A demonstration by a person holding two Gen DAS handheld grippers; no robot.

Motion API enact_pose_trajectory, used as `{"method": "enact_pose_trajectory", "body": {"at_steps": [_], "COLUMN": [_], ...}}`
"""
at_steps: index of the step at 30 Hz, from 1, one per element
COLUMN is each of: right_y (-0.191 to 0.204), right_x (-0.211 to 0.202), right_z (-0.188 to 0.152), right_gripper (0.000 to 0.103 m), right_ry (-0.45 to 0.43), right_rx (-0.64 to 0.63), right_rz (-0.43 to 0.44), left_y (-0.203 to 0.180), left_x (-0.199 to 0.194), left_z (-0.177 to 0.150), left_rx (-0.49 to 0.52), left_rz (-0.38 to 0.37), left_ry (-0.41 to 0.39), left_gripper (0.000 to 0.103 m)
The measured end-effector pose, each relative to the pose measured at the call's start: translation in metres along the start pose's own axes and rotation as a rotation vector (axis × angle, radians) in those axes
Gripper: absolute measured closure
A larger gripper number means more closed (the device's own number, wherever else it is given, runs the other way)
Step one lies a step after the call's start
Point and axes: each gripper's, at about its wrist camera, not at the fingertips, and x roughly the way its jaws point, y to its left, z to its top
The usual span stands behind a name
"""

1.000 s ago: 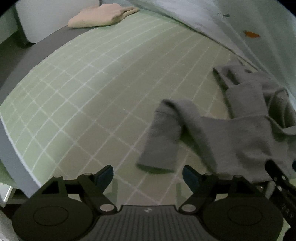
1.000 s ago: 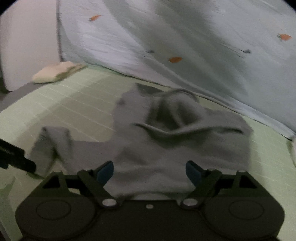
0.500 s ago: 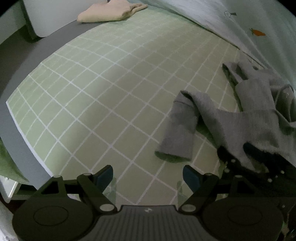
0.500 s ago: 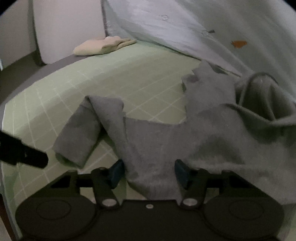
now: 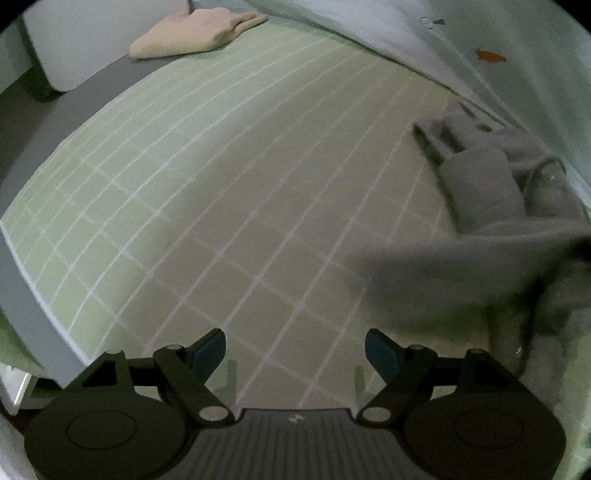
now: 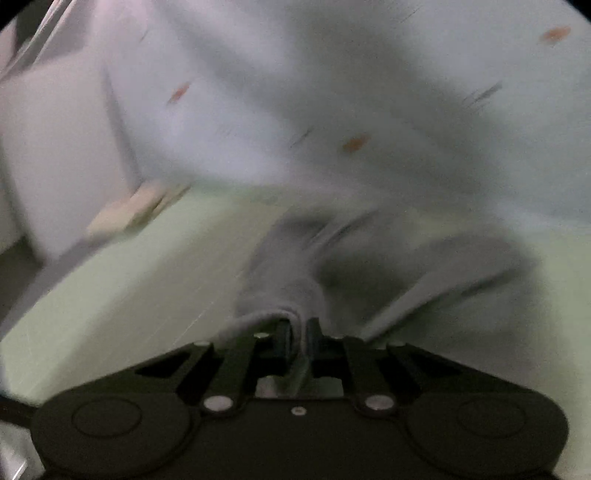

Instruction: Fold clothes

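Right wrist view shows the right gripper (image 6: pixel 295 332) clamped on the grey hoodie's (image 6: pixel 280 288) edge, garment trailing toward twelve o'clock, while the left gripper (image 5: pixel 295 347) hangs spread and empty, hoodie at its two o'clock.

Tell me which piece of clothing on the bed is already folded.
The beige garment, lying as a neat flat stack at the far edge of the green checked sheet. The grey sweater is rumpled, and the right tool is clamped on its edge.

Both wrist cameras overlook the green bed sheet (image 5: pixel 229 206) closely.
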Motion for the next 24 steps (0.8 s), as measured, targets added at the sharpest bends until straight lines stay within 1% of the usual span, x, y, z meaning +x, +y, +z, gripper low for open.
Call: {"method": "enact_pose_trajectory", "body": {"at_steps": [1,3,5,6,7,9,10,11,12,14,16,17,19,21,24], "right_y": [-0.022,-0.076,-0.13,-0.155,-0.175,-0.208,-0.215,-0.216,-0.215,-0.205,-0.196,-0.19,-0.172,-0.147,-0.122], "right_x": [-0.013,-0.036,-0.057,-0.068,-0.077,-0.093,-0.099,-0.104,-0.107,-0.103,-0.091,-0.083,-0.064,-0.045,-0.021], "right_z": [0.011,0.027,0.035,0.038,0.038,0.036,0.031,0.024,0.016,-0.004,-0.027,-0.039,-0.059,-0.076,-0.081], "right_gripper": [0.094,0.094,0.094,0.094,0.093,0.083,0.063,0.039,0.033,0.021,0.018,0.018,0.017,0.015,0.013], "right_ry": [-0.045,-0.098,-0.132,-0.134,-0.11,-0.054,-0.038,-0.032,-0.024,0.005,0.072,0.109,0.178,0.237,0.297], "right_rx": [0.011,0.048,0.069,0.079,0.097,0.166,0.194,0.207,0.218,0.245,0.356,0.414,0.479,0.485,0.441], "right_rz": [-0.07,-0.248,-0.482,-0.599,-0.703,-0.846,-0.869,-0.868,-0.853,-0.777,-0.669,-0.614,-0.522,-0.44,-0.369], "left_y": [-0.006,-0.018,-0.032,-0.039,-0.047,-0.062,-0.068,-0.074,-0.08,-0.092,-0.102,-0.107,-0.117,-0.125,-0.139], "left_x": [0.0,0.001,0.002,0.003,0.004,0.007,0.008,0.01,0.011,0.014,0.015,0.015,0.016,0.018,0.027], "left_z": [0.003,0.008,0.012,0.013,0.014,0.016,0.017,0.018,0.019,0.022,0.026,0.028,0.031,0.035,0.046], "left_rx": [0.006,0.023,0.046,0.057,0.068,0.089,0.096,0.102,0.109,0.127,0.152,0.167,0.2,0.232,0.263], "left_rz": [-0.007,-0.022,-0.038,-0.045,-0.053,-0.072,-0.079,-0.085,-0.092,-0.11,-0.127,-0.135,-0.154,-0.184,-0.243], "left_ry": [-0.004,-0.013,-0.02,-0.023,-0.025,-0.022,-0.019,-0.016,-0.013,-0.009,-0.012,-0.015,-0.024,-0.038,-0.04], "left_gripper": [0.02,0.02,0.02,0.02,0.02,0.02,0.02,0.02,0.02,0.02,0.019,0.019,0.016,0.016,0.016]}}
